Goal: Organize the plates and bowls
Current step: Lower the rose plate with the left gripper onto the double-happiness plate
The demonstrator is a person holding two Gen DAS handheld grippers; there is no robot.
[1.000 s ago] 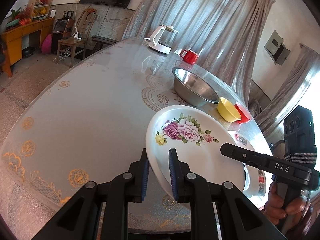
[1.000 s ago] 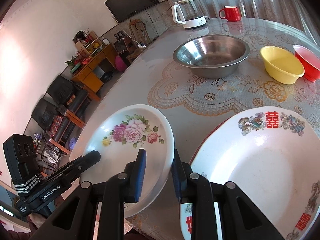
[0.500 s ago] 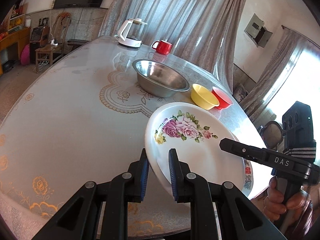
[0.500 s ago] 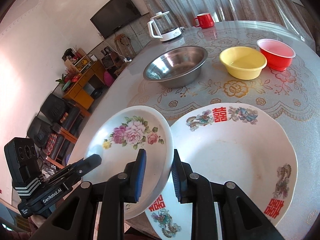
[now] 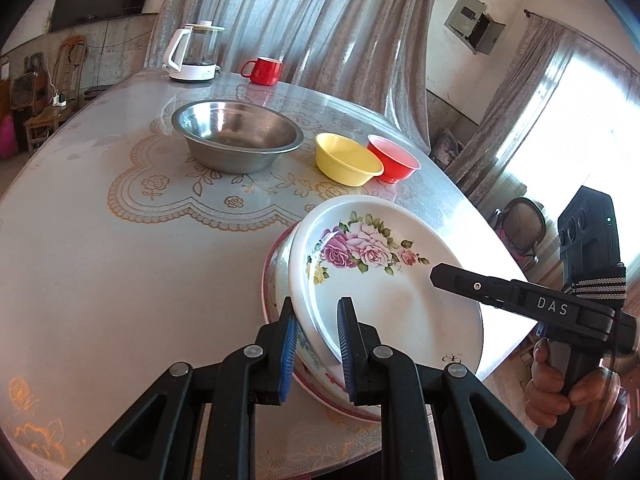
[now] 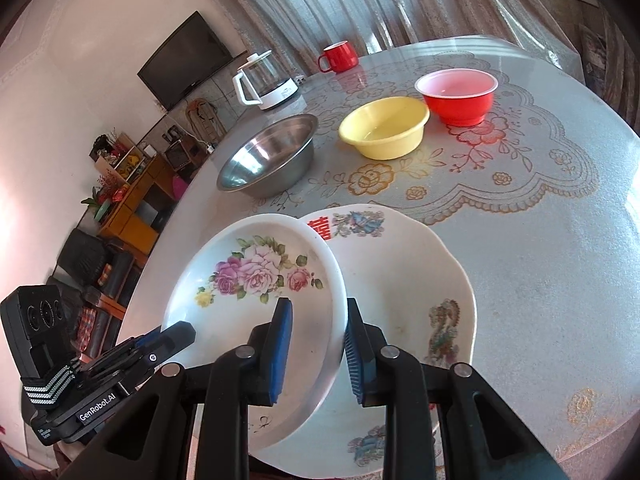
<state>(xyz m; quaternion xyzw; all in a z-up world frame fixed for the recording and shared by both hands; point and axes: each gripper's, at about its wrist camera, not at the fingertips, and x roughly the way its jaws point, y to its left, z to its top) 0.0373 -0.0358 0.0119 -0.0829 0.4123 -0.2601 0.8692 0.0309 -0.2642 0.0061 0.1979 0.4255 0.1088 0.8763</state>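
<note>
A white plate with pink roses (image 5: 372, 276) is held by both grippers, tilted, over a larger white plate with red characters (image 6: 404, 276) that lies on the table. My left gripper (image 5: 316, 344) is shut on the rose plate's near-left rim. My right gripper (image 6: 316, 348) is shut on its opposite rim. The rose plate (image 6: 256, 284) overlaps the left half of the larger plate, whose edge (image 5: 276, 300) shows below it. A steel bowl (image 5: 238, 138), a yellow bowl (image 5: 346, 158) and a red bowl (image 5: 394, 158) stand farther back.
A white kettle (image 5: 194, 54) and a red mug (image 5: 264, 70) stand at the table's far side. The round table (image 5: 100, 240) has a patterned cover; its near edge is just below the plates. Curtains and furniture lie beyond.
Both grippers carried the rose plate to the right, over the larger plate; it now overlaps and sits low on that plate. The bowls have come closer in both views.
</note>
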